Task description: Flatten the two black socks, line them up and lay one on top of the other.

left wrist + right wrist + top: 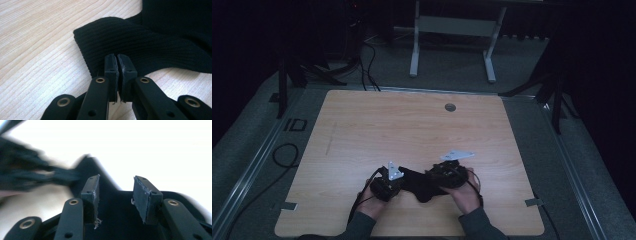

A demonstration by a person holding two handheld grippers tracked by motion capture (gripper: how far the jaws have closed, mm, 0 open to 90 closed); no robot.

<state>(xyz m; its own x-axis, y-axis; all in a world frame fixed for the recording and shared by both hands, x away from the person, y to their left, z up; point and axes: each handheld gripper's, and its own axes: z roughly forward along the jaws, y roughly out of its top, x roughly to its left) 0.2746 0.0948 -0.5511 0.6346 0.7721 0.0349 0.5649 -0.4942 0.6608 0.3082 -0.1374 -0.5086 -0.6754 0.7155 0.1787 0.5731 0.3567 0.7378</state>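
A black ribbed knit cloth (422, 187) lies near the front edge of the wooden table (412, 125), between my two grippers. My left gripper (403, 176) meets its left end. In the left gripper view the jaws (117, 58) are pressed together at the cloth's (150, 42) hemmed edge and seem to pinch it. My right gripper (433, 178) is at the cloth's right end. In the blurred right gripper view it (116, 192) stands open, and the dark cloth (117, 220) lies under and between its pads (142, 200).
A round grommet hole (450, 107) sits near the table's far edge. A white table frame (452, 25) stands on the floor behind. Cables (287, 155) lie on the grey floor at the left. Dark stands (557, 100) flank the table's far corners.
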